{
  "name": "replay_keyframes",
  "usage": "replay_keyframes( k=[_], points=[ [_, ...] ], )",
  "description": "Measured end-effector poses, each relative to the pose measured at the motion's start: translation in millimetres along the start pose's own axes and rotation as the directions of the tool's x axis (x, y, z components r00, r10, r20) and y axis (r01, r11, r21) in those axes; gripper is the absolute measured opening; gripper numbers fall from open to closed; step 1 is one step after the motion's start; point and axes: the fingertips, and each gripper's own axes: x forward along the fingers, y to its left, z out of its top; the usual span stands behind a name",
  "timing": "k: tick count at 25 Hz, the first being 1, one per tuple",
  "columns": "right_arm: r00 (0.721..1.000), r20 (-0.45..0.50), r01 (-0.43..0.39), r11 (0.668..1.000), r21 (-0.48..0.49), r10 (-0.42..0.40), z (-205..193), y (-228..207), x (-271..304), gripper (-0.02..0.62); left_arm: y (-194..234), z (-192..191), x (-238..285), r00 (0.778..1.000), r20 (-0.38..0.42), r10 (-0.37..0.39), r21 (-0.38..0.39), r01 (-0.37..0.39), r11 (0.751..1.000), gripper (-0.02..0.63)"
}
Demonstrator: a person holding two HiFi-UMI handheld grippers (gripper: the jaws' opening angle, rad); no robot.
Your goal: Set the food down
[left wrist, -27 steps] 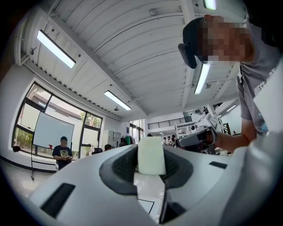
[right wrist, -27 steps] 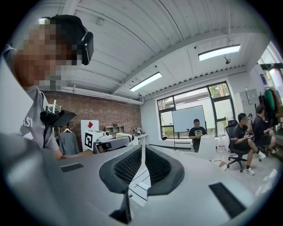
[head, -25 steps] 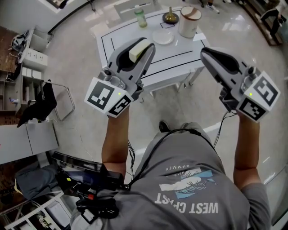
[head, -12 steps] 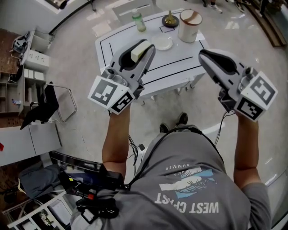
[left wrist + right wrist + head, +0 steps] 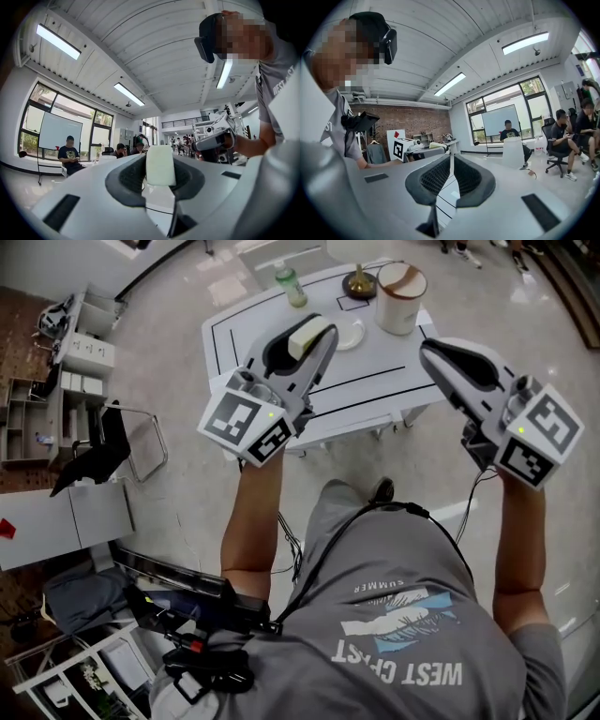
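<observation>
A pale yellow block of food (image 5: pixel 307 337) sits between the pads of my left gripper (image 5: pixel 319 336), which is shut on it and raised over the near edge of the white table (image 5: pixel 253 329). In the left gripper view the block (image 5: pixel 160 165) stands upright in the jaws. A small white plate (image 5: pixel 353 332) lies on the table just beyond the left jaws, partly hidden by them. My right gripper (image 5: pixel 435 352) hangs in the air at the table's right front corner. Its jaws (image 5: pixel 451 173) are shut with nothing between them.
On the table's far side stand a green bottle (image 5: pixel 291 284), a brass bowl-like piece (image 5: pixel 359 282) and a white cylindrical container (image 5: pixel 400 298). Black lines mark the tabletop. A chair with dark cloth (image 5: pixel 103 451) and shelving stand on the left. Several people sit in the room.
Both grippers have come a little closer to the table. The left jaws now overlap the plate's edge in the head view. The food stays gripped and the right jaws stay shut.
</observation>
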Motion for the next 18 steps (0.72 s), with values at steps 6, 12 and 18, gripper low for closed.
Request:
replay_keyframes(
  k=[6,12,18],
  points=[
    [1.0,-0.012,0.013,0.999,0.035,-0.012,-10,-19,5,0.009,7,-14,15,0.999,-0.032,-0.013,-0.005,0.013,1.0,0.103],
    [0.998,-0.033,0.045,0.997,0.055,-0.043,-15,-34,23,0.009,33,-33,28,0.998,-0.053,-0.031,-0.027,0.03,0.999,0.104],
    [0.997,-0.038,0.076,0.995,0.065,-0.074,-10,-46,33,0.009,59,-51,47,0.994,-0.094,-0.048,-0.041,0.044,0.998,0.103]
  ],
)
